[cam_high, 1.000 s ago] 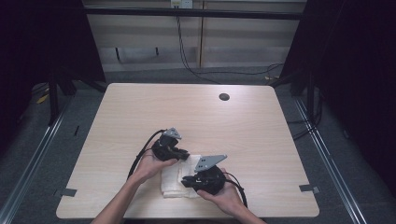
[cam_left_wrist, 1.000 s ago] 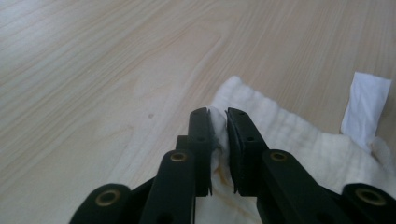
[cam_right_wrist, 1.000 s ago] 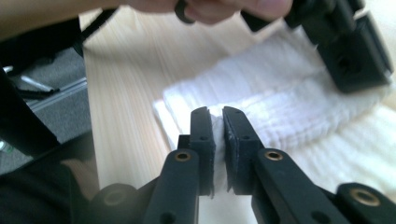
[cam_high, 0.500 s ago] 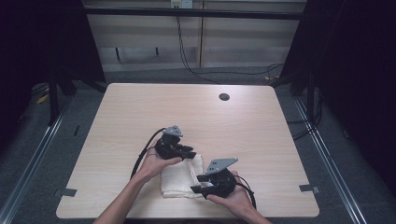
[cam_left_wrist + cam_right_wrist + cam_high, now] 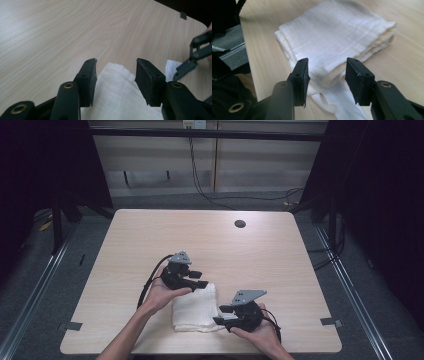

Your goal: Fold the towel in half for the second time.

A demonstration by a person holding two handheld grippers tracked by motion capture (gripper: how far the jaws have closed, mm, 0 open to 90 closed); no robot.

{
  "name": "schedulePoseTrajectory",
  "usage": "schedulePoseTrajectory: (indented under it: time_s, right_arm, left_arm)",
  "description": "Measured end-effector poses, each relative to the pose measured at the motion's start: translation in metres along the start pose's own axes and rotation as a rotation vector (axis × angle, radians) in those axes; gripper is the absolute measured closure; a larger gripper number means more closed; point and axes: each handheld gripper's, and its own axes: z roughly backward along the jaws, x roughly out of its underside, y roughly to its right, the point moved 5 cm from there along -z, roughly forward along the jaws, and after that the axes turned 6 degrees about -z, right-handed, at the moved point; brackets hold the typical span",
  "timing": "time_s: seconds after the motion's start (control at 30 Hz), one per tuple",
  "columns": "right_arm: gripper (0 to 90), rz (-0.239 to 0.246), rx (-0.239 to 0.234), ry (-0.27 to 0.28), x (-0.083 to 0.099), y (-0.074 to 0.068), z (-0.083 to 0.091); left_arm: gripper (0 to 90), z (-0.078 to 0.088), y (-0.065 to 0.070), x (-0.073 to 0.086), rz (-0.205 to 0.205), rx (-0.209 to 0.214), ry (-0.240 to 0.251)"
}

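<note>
Holding a gripper in each hand, I work over a folded white cloth (image 5: pixel 194 309) that lies on the near part of the light wooden table (image 5: pixel 130 250), a little right of its middle. My left gripper (image 5: pixel 200 279) sits at the cloth's far left corner, its jaws spread wide and empty; in the left gripper view the cloth (image 5: pixel 120 95) runs up between the two black jaws without either pad touching it that I can see, and my other gripper shows at the right edge. My right gripper (image 5: pixel 221 315) is at the cloth's near right corner, also spread wide with nothing gripped. In the right gripper view the stacked layers of the cloth (image 5: pixel 337 32) lie just ahead of the jaws, and a loose thin flap trails out from under the stack between them toward me. My left hand (image 5: pixel 162 295) rests on the table just beside the cloth. A small dark round hole (image 5: pixel 240 224) sits near the table's far edge, well apart from everything else.
</note>
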Motion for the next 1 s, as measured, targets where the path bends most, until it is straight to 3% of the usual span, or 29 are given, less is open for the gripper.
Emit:
schedulePoseTrajectory:
  time_s: [0.1,0.33,0.47,0.6,0.7,0.77,0.83,1.0]
  right_arm:
    - [53.2,-0.012,0.016,0.016,-0.003,0.005,0.007]
    - [49.7,-0.043,0.054,0.025,-0.004,0.022,0.019]
    - [46.4,-0.057,0.035,0.052,-0.007,0.03,0.026]
    - [44.2,-0.076,0.096,0.081,-0.01,0.04,0.035]
    - [43.2,-0.105,0.121,0.122,-0.01,0.049,0.043]
    - [42.2,-0.119,0.124,0.148,-0.01,0.055,0.049]
    - [41.3,-0.141,0.134,0.169,-0.008,0.061,0.056]
    - [39.3,-0.163,0.134,0.172,-0.002,0.071,0.07]
  left_arm:
    - [46.4,0.005,0.002,0.002,-0.016,-0.009,-0.014]
    - [38.9,0.032,0.006,0.006,-0.03,-0.054,0.032]
    - [36.2,0.038,0.008,0.015,-0.021,-0.081,0.003]
    - [34.4,0.045,0.008,0.025,-0.003,-0.101,-0.022]
    - [33.6,0.055,0.007,0.03,0.036,-0.115,0.03]
    - [36.9,0.063,0.006,0.033,0.045,-0.141,0.031]
    - [34.6,0.07,0.006,0.036,0.059,-0.145,0.041]
    - [32.5,0.082,0.009,0.051,0.041,-0.172,-0.004]
